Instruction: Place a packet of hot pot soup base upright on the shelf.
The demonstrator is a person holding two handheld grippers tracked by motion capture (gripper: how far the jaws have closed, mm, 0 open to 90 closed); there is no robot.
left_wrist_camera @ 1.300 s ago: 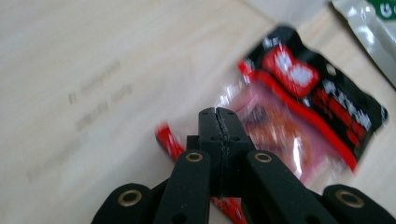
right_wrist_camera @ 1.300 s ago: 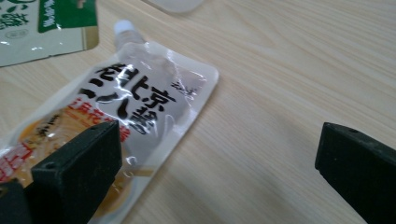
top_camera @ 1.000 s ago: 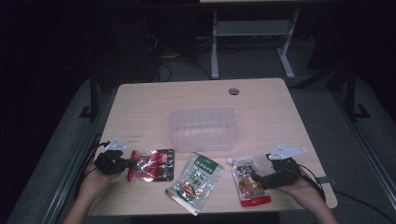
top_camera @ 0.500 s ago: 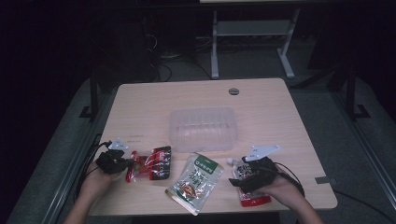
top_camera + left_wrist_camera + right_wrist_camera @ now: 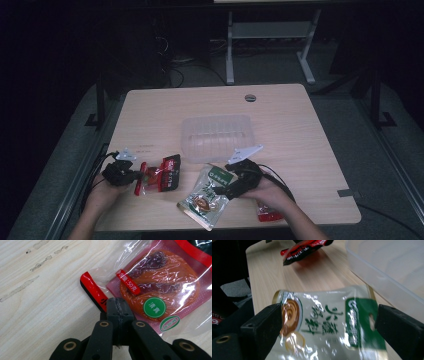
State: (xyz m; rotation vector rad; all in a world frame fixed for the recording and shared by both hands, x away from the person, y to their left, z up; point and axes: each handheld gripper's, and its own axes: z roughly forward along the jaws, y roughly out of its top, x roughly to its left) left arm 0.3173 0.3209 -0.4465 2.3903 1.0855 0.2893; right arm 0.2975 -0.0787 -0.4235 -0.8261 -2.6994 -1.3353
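My left gripper [image 5: 136, 179] [image 5: 117, 302] is shut on the near edge of a red snack packet [image 5: 165, 173] [image 5: 160, 290] at the table's front left; the packet's far end [image 5: 304, 249] is tilted up off the wood. My right gripper [image 5: 226, 189] [image 5: 328, 320] stands open over a green and white snack packet [image 5: 204, 196] [image 5: 352, 322], one jaw on each side of it and no pad pressing it. Partly under the right forearm lies a third packet, red and white [image 5: 269, 215].
A clear plastic container [image 5: 217, 137] [image 5: 392, 270] sits in the middle of the wooden table [image 5: 280, 110], just beyond the packets. A round cable hole [image 5: 250, 97] marks the far edge. Cables trail from both grippers. Dark floor and a metal stand lie beyond.
My right gripper has moved left, off the red and white packet and over the green packet. The left gripper has stayed put, holding the red packet.
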